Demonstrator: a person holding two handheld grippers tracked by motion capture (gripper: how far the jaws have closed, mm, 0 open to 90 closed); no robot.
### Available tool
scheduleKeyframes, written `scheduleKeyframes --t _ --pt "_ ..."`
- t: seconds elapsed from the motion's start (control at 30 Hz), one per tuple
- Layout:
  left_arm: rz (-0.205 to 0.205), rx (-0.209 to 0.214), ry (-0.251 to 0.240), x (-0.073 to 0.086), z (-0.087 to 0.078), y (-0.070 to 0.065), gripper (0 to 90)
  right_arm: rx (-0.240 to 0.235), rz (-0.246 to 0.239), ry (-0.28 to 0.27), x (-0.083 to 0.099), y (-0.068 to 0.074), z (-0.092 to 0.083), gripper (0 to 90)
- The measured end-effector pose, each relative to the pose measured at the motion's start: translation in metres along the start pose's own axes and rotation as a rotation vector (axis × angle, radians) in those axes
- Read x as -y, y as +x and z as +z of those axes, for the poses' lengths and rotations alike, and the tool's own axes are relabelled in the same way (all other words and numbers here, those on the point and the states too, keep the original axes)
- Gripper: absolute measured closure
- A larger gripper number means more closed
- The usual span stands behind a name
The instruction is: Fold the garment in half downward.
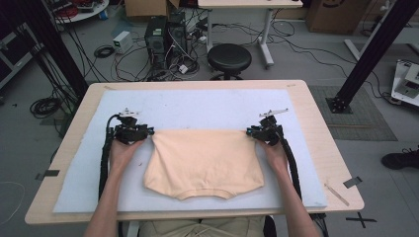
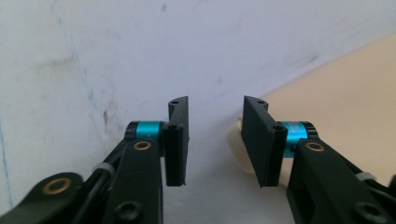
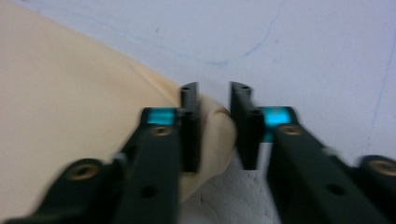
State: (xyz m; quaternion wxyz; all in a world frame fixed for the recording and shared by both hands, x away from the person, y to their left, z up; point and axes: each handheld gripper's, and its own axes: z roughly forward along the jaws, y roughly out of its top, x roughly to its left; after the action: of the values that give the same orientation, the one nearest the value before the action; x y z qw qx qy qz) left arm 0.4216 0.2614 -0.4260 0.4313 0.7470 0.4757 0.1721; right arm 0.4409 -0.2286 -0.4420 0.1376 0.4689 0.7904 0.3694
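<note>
Shirt (image 1: 204, 160) lay flat mid-mat (image 1: 79, 192), soft, floppy, light stuff. Left gripper (image 2: 215, 140) sat at far left corner, jaws part open, nothing pinched. Right gripper (image 3: 215, 126) straddled far right corner, no squeeze yet. Corners seemed best grab spots imo.

The high view looks forward and down over the whole table (image 1: 316, 148). Both gripper views sit close above the cloth (image 1: 205, 160), each sharing one corner of it.

A light wooden table (image 1: 316, 128) is covered by a white foam mat (image 1: 197, 106). A round black stool (image 1: 229, 58) is seen behind it, beside black computer towers (image 1: 165, 34) and tangled floor cables (image 1: 128, 61).
</note>
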Motion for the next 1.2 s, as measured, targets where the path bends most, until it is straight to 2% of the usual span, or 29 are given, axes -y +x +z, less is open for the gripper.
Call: scheduleKeyframes --t 0.03,0.1,0.17,0.2,0.23,0.3,0.33,0.37,0.43,0.5,0.57,0.63,0.67,0.73,0.77,0.83,0.87,0.97,1.1,1.13,1.2 --pt "-0.003 0.023 -0.025 -0.001 -0.003 0.001 59.3 -0.009 0.008 -0.019 -0.001 0.000 -0.003 55.8" --pt "-0.007 0.052 -0.033 -0.002 -0.003 0.002 58.4 -0.067 0.027 -0.053 -0.002 -0.002 -0.007 48.2" --pt "-0.021 0.087 -0.007 0.001 0.004 0.003 57.6 -0.082 0.038 -0.054 -0.002 -0.003 -0.006 45.6" --pt "-0.023 0.095 0.015 0.002 0.009 0.004 56.9 -0.087 0.032 -0.043 -0.002 -0.004 -0.003 44.7" --pt "-0.023 0.099 0.034 0.004 0.013 0.003 56.3 -0.099 0.047 -0.027 -0.001 -0.004 0.000 44.3" --pt "-0.021 0.126 0.067 0.007 0.021 0.002 55.3 -0.141 0.053 0.011 0.001 -0.004 0.007 44.5" --pt "-0.014 0.136 0.076 0.008 0.024 0.001 55.4 -0.140 0.045 0.013 0.002 -0.003 0.008 45.1" --pt "-0.006 0.140 0.089 0.009 0.026 -0.001 56.2 -0.128 0.035 0.020 0.001 -0.001 0.008 47.4" --pt "0.002 0.157 0.093 0.010 0.028 -0.002 61.2 -0.139 0.016 0.027 0.001 0.000 0.007 59.0" --pt "0.012 0.176 0.091 0.010 0.027 -0.005 74.1 -0.129 -0.014 0.038 0.001 0.004 0.007 71.6" --pt "0.032 0.141 0.085 0.007 0.027 -0.008 79.8 -0.116 -0.037 0.029 -0.001 0.007 0.007 78.0" --pt "0.023 0.105 0.086 0.005 0.027 -0.007 81.6 -0.075 -0.062 0.008 -0.003 0.009 0.006 79.9" --pt "0.005 0.093 0.110 0.002 0.029 -0.005 81.9 -0.055 -0.060 -0.003 -0.004 0.009 0.006 80.4" --pt "0.000 0.054 0.114 -0.007 0.035 -0.005 82.0 -0.018 -0.064 -0.015 -0.007 0.006 0.008 80.7" --pt "0.014 0.035 0.111 -0.011 0.037 -0.006 82.0 0.003 -0.059 -0.011 -0.009 0.004 0.010 80.7" --pt "0.036 -0.010 0.136 -0.023 0.047 -0.010 82.1 0.034 -0.056 0.003 -0.015 0.000 0.014 80.6" --pt "0.051 -0.032 0.123 -0.026 0.052 -0.011 82.1 0.049 -0.054 -0.005 -0.019 -0.003 0.016 80.6" --pt "0.049 -0.056 0.151 -0.032 0.065 -0.007 82.0 0.086 -0.033 -0.004 -0.029 -0.011 0.022 80.3" --pt "0.039 -0.057 0.128 -0.030 0.074 -0.003 81.9 0.105 -0.016 0.023 -0.034 -0.021 0.035 78.8" --pt "0.034 -0.047 0.123 -0.030 0.073 -0.001 81.4 0.097 -0.016 0.016 -0.034 -0.022 0.036 76.9" --pt "0.003 -0.063 0.108 -0.032 0.066 0.002 74.6 0.117 -0.015 0.017 -0.035 -0.023 0.034 63.9"
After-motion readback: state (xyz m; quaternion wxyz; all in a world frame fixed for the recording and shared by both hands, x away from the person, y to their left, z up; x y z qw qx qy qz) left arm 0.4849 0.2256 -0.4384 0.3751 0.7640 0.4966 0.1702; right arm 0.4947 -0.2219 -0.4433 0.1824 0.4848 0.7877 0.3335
